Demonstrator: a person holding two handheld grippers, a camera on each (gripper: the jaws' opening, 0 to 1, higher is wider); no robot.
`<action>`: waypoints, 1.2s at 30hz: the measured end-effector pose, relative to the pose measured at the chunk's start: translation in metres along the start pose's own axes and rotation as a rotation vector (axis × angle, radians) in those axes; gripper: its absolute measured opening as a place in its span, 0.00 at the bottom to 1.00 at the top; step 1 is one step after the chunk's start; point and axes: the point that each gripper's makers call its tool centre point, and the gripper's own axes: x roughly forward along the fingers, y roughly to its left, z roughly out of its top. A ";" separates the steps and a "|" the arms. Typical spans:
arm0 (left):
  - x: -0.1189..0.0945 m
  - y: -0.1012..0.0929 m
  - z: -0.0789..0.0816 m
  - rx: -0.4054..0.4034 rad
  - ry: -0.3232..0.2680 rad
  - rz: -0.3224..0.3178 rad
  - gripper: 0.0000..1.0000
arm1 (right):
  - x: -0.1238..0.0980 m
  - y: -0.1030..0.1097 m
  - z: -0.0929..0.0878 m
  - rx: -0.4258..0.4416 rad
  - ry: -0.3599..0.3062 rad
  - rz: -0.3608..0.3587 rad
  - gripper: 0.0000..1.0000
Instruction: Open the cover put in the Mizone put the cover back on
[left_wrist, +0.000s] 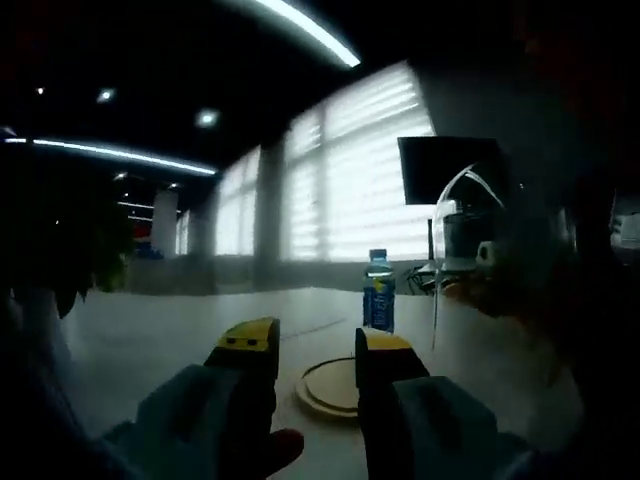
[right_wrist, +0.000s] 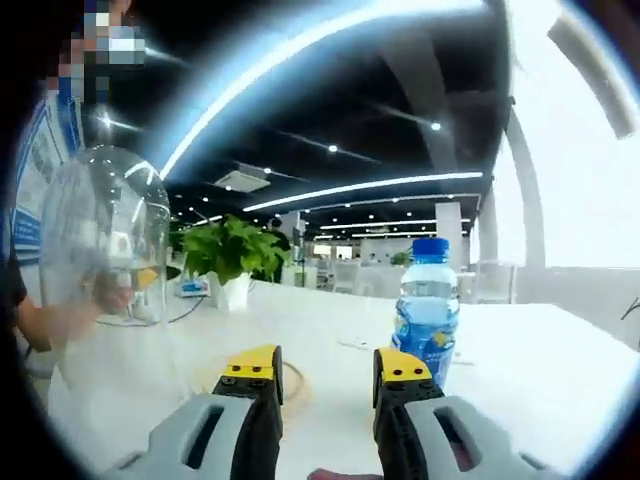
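A blue Mizone bottle (left_wrist: 378, 292) (right_wrist: 427, 312) with a blue cap stands upright on the white table. A round wooden base (left_wrist: 328, 387) (right_wrist: 293, 382) lies flat on the table in front of it, bare. The clear glass dome cover (left_wrist: 478, 250) (right_wrist: 103, 240) is off the base and off to one side, with a person's hand (right_wrist: 108, 296) at it. My left gripper (left_wrist: 315, 345) is open just short of the base, with nothing between its yellow-tipped jaws. My right gripper (right_wrist: 326, 368) is open too, close to the base, and the bottle is just past its right jaw.
The white table (left_wrist: 150, 340) (right_wrist: 520, 360) stretches wide around the base. A green plant in a white pot (right_wrist: 232, 262) stands at the far side beside the dome. A dark monitor (left_wrist: 440, 168) rises behind the dome, with bright blinds behind it.
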 end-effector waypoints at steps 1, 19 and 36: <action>0.001 -0.001 -0.002 -0.001 0.001 0.001 0.24 | -0.001 -0.003 0.000 -0.005 0.003 -0.015 0.26; 0.006 0.022 -0.021 -0.070 0.036 0.119 0.17 | -0.004 -0.044 -0.012 0.119 0.002 -0.159 0.21; -0.001 0.043 -0.015 0.060 0.020 0.291 0.06 | -0.005 -0.033 -0.006 0.104 -0.023 -0.137 0.00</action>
